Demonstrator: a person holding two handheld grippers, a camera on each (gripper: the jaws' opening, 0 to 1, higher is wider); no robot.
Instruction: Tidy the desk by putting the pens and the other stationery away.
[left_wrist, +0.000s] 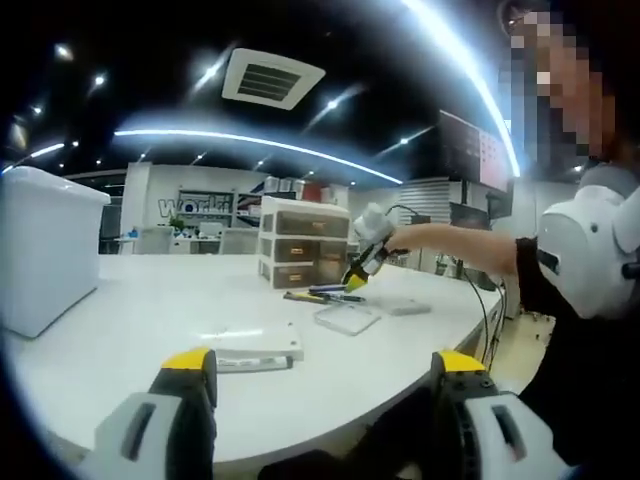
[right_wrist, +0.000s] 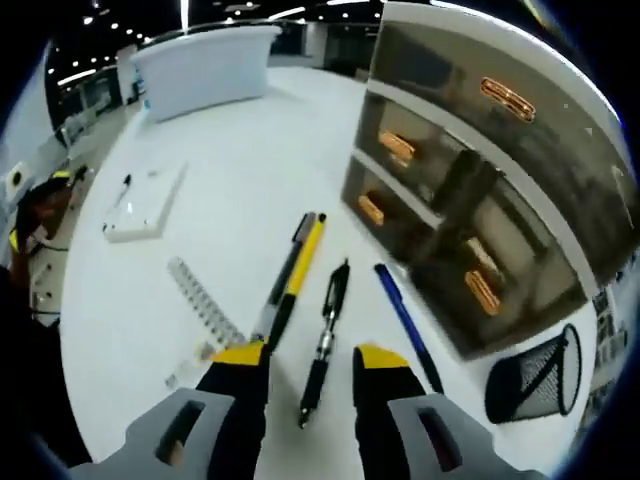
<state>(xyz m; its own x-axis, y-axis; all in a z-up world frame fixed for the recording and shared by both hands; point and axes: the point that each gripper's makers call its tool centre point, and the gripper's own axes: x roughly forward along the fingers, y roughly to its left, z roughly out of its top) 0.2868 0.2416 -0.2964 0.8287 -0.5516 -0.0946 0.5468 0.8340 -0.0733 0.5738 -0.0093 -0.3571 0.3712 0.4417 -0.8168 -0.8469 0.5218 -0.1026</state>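
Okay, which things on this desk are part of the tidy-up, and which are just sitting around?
Part of the job:
- black pen
- blue pen
- yellow-and-black pen
- drawer unit
- mesh pen cup
- staple strip

Just lying about:
- white storage bin
- white pad, though it may count as stationery

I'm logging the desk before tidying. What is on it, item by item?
Translucent plastic drawer unit: one, grey with orange handles, right of the pens.
Yellow-and-black pen: one, beside the left jaw.
Black pen: one, between the jaws.
Blue pen: one, nearest the drawers.
Black mesh pen cup: one, on its side.
White box: one, far edge.
White notepad: one, flat.
Right claw: open over the pens.
Left claw: open.
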